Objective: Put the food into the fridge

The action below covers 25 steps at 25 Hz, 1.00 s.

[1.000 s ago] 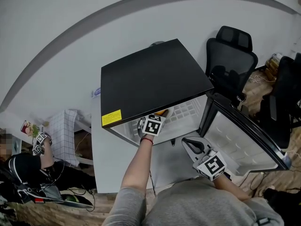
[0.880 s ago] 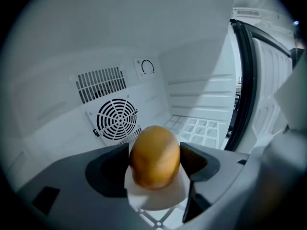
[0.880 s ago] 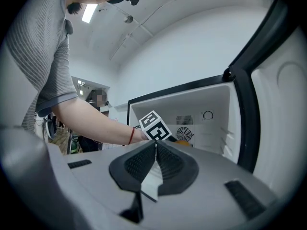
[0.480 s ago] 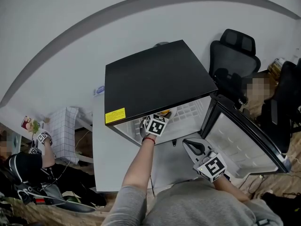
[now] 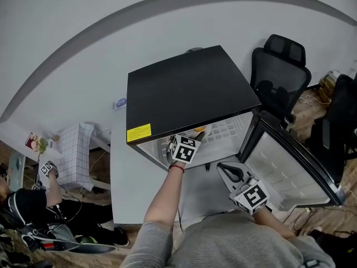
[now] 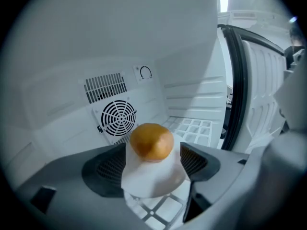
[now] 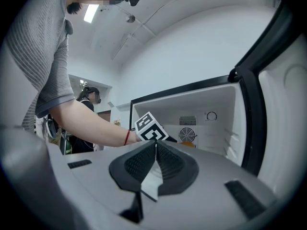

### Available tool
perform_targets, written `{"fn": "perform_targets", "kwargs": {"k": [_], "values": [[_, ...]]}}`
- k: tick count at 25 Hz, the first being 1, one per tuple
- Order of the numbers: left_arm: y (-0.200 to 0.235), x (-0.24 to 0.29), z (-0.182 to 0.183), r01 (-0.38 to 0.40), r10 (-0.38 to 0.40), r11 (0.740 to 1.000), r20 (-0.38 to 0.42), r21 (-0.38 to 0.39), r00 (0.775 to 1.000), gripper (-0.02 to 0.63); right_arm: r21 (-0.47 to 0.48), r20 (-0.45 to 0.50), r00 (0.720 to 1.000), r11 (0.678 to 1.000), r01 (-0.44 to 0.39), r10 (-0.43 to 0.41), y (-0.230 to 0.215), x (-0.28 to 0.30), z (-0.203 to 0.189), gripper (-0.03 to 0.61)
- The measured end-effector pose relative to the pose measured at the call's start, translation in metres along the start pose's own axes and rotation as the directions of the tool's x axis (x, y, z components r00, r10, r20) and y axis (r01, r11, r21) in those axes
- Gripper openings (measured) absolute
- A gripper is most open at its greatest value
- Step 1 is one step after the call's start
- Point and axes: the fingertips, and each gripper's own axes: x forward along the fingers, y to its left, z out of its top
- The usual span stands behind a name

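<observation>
A toy fried egg, white with an orange yolk, sits between the jaws of my left gripper, which is shut on it. This gripper reaches inside the open white fridge, above the wire shelf and in front of the round fan grille. In the head view the left gripper is under the fridge's black top, with a bit of the egg's yolk showing. My right gripper hangs outside, before the open door. Its jaws are shut with nothing between them.
A black office chair stands right of the fridge. The fridge rests on a white platform. At the far left a person crouches on the floor beside a white checked cloth. The door swings out to the right.
The left gripper stays inside the fridge with the egg and the right gripper holds its place. The person at the left has moved lower in the view.
</observation>
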Motion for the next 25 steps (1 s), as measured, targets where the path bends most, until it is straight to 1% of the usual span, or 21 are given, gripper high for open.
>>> {"fn": "perform_targets", "kwargs": {"k": [7, 12, 16, 20, 21, 22, 23, 25], "values": [[-0.010, -0.032, 0.002, -0.010, 0.012, 0.999, 0.066, -0.040, 0.998, 0.344, -0.004, 0.001, 1.000, 1.000, -0.013, 0.013, 0.003, 0.002, 0.000, 0.014], [-0.015, -0.054, 0.004, -0.022, 0.031, 0.997, 0.127, -0.071, 0.991, 0.344, -0.004, 0.000, 1.000, 1.000, -0.021, 0.021, 0.007, 0.003, 0.001, 0.014], [-0.026, -0.073, 0.006, -0.004, 0.019, 0.996, 0.167, -0.090, 0.986, 0.343, -0.004, 0.003, 1.000, 1.000, -0.021, 0.021, 0.009, 0.002, 0.001, 0.014], [-0.043, -0.094, 0.004, 0.021, 0.008, 0.992, 0.225, -0.126, 0.974, 0.340, -0.004, 0.007, 1.000, 1.000, -0.016, 0.016, 0.009, 0.001, 0.001, 0.014], [-0.047, -0.100, 0.005, 0.025, 0.008, 0.991, 0.243, -0.132, 0.970, 0.328, -0.004, 0.008, 1.000, 1.000, -0.014, 0.014, 0.010, 0.001, 0.002, 0.014], [-0.050, -0.106, 0.006, 0.026, 0.011, 0.990, 0.264, -0.138, 0.964, 0.299, -0.004, 0.008, 1.000, 1.000, -0.012, 0.012, 0.009, 0.001, 0.002, 0.014], [-0.053, -0.112, 0.007, 0.027, 0.016, 0.989, 0.287, -0.144, 0.958, 0.255, -0.004, 0.009, 1.000, 1.000, -0.010, 0.011, 0.009, 0.001, 0.003, 0.014], [-0.059, -0.124, 0.011, 0.030, 0.024, 0.987, 0.331, -0.158, 0.943, 0.188, -0.002, 0.010, 1.000, 1.000, -0.008, 0.008, 0.009, 0.001, 0.003, 0.014]]}}
